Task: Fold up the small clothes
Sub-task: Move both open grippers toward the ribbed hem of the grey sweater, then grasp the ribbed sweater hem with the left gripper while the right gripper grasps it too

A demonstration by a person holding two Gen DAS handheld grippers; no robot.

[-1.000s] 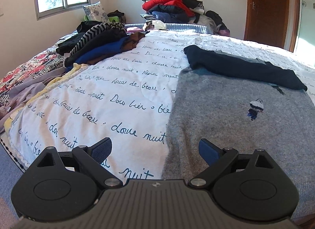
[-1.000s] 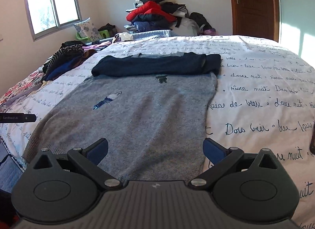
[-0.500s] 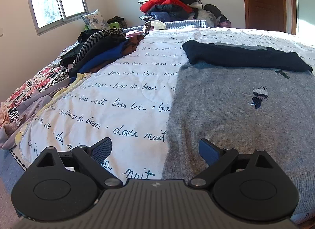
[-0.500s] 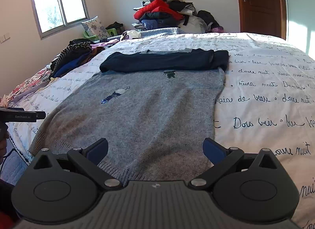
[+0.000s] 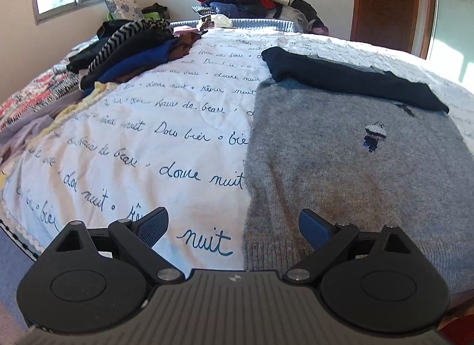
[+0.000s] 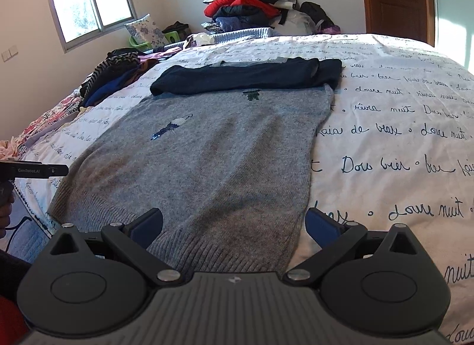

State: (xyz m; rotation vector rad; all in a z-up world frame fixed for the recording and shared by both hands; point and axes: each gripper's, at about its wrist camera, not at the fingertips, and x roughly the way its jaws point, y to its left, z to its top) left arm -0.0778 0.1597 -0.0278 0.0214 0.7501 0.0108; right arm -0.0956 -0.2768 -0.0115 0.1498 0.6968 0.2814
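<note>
since the grey sweater (image 6: 207, 161) lies flat on the bedspread (image 5: 148, 143) with its dark sleeves (image 6: 246, 76) crossed over the chest, i hold my left tongs (image 5: 234, 226) and right tongs (image 6: 234, 226) wide open, empty, at the hem corners; next fold, i judge.

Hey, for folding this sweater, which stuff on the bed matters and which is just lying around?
Job: grey sweater, its navy sleeves folded across the top, left gripper, right gripper.

Lying about: striped clothes heap, red jacket pile, floral pillow.
</note>
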